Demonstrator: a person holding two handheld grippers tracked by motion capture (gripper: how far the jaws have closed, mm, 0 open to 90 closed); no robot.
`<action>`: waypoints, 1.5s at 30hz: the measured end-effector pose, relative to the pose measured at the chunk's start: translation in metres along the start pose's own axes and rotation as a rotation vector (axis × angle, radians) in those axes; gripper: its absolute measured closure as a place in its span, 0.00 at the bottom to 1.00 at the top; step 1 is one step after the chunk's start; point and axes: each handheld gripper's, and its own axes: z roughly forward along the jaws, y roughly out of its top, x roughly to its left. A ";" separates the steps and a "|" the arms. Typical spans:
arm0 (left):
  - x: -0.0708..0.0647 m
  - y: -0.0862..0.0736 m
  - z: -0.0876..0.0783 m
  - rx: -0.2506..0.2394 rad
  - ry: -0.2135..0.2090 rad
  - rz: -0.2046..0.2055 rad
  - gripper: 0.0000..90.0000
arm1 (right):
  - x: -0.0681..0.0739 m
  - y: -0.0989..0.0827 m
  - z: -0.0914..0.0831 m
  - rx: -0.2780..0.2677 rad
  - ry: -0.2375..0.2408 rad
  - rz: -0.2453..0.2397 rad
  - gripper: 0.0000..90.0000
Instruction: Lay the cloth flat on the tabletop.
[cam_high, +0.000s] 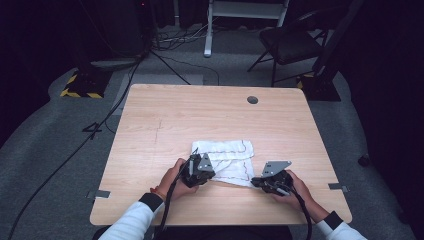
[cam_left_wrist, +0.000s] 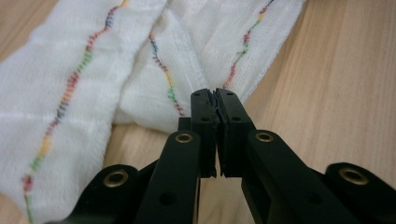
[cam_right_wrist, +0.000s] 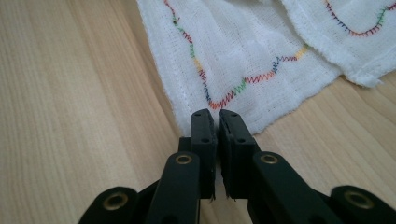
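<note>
Wooden table (cam_high: 165, 115): both hands low, fingers pinching cloth (cam_high: 227, 152) corners.

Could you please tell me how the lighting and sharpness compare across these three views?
High view: the table is lit while the surrounding room stays dark, and detail is soft. Left gripper view: bright and even; the cloth stitching is crisp, the near jaws slightly blurred. Right gripper view: equally bright, no glare, cloth weave sharp.

Light wooden bench (cam_high: 165, 115) with a round hole (cam_high: 252, 100) near its far edge; beyond it, a dark folding chair (cam_high: 290, 45), cables (cam_high: 170, 62) snaking over grey carpet (cam_high: 45, 145).
</note>
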 end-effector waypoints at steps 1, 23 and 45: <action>0.000 0.000 0.000 0.000 0.000 0.000 0.96 | 0.000 0.000 0.000 0.000 0.000 0.000 0.94; -0.009 0.041 0.037 -0.009 0.063 0.002 0.56 | -0.050 0.021 0.009 -0.065 -0.099 -0.041 0.55; 0.010 0.044 0.024 -0.038 0.074 0.038 0.95 | -0.081 0.043 0.026 -0.056 -0.230 -0.013 1.00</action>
